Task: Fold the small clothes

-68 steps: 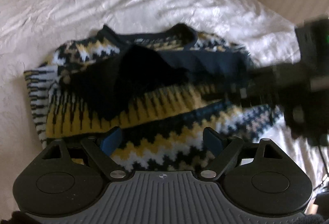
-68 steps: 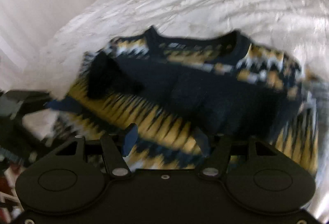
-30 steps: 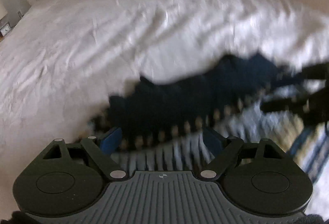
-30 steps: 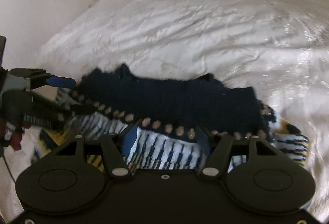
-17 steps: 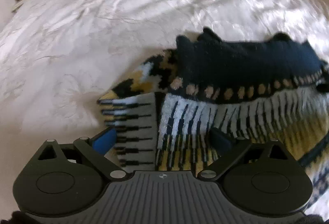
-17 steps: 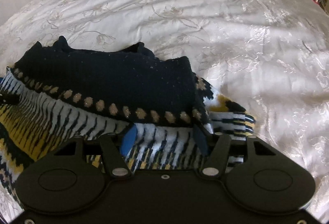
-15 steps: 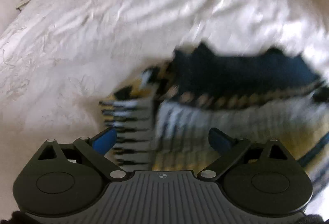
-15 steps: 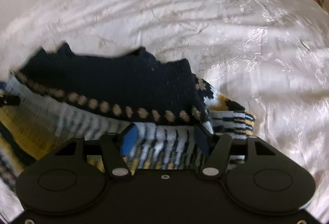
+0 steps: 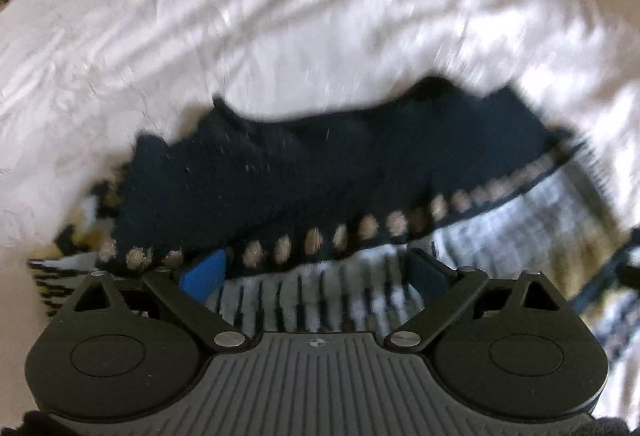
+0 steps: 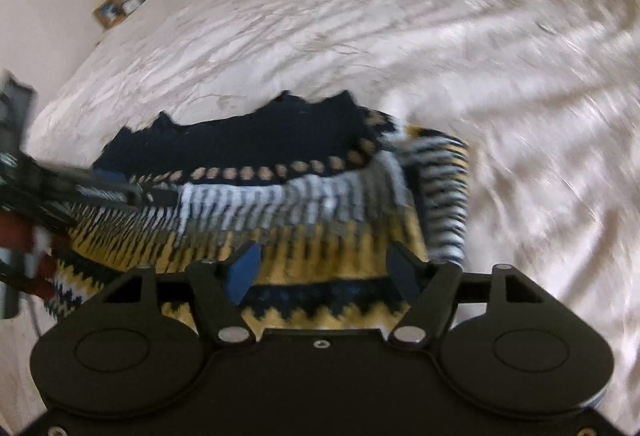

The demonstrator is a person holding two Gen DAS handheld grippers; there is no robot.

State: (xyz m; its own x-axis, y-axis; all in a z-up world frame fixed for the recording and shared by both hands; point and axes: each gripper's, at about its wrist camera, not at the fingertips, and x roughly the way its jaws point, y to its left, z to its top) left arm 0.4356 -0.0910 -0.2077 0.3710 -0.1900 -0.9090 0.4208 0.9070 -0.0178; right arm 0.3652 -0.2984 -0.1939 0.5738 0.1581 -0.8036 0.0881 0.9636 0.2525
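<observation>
A small knitted sweater [image 9: 328,172] with navy, yellow, white and beige patterns lies folded on a white bed; it also shows in the right wrist view [image 10: 280,192]. Its navy hem with beige dots is folded over the upper part. My left gripper [image 9: 316,268] is open and sits low over the sweater's striped band, with cloth between its blue pads [image 9: 202,272]. My right gripper [image 10: 324,268] is open over the yellow band, pads apart. The left gripper shows blurred at the left edge of the right wrist view [image 10: 80,184].
The white embroidered bedspread [image 10: 400,36] stretches all around the sweater. A bedside stand with a lamp and a picture frame [image 10: 118,6] is at the far left beyond the bed edge. A wall runs along the left side.
Both grippers have moved over the folded sweater; the left one has swung right and closer over the navy hem, the right one has pulled back and shows more of the yellow band. Both views are motion-blurred.
</observation>
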